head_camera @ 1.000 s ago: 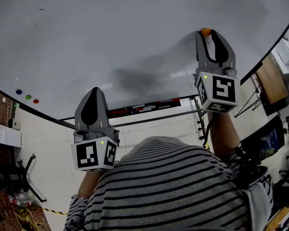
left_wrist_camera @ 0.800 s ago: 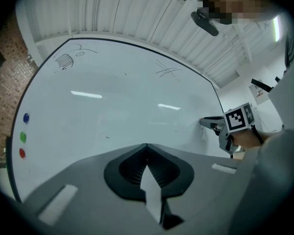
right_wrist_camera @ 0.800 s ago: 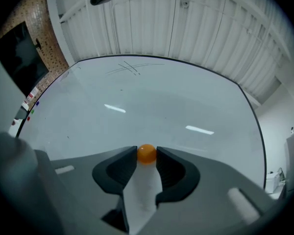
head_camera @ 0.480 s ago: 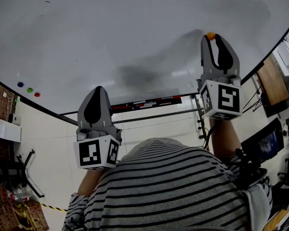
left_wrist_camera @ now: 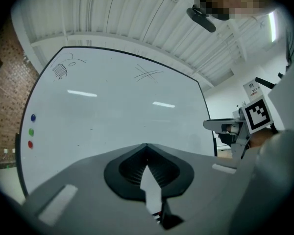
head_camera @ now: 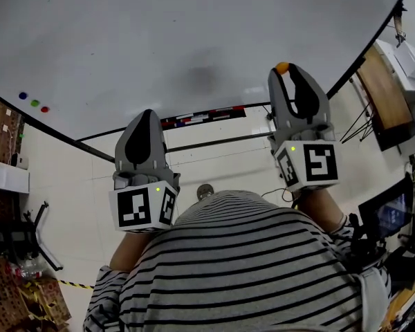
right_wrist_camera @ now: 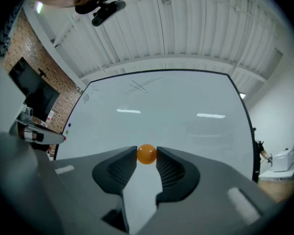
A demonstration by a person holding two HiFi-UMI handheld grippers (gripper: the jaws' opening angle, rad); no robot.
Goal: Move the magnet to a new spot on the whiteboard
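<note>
Two tongs are raised toward the whiteboard (head_camera: 159, 40), but only the right tongs (head_camera: 283, 72) carry anything. Their tips are clenched on the orange magnet (head_camera: 282, 67), a small ball pinched at the very ends of the jaws. Gripping it that far out probably keeps the bulk of the tool clear, so the magnet itself can meet the surface. In the head view the magnet lies over the lower right part of the board, near its edge. Whether it touches the surface or hangs just off it I cannot tell. The left tongs (head_camera: 144, 114) are closed on nothing, tips together. They are held lower and to the left, apparently parked out of the way. Three small coloured dots (head_camera: 34, 103) sit at the board's far left, well apart from the magnet. By my reading, the new spot is not yet settled.
</note>
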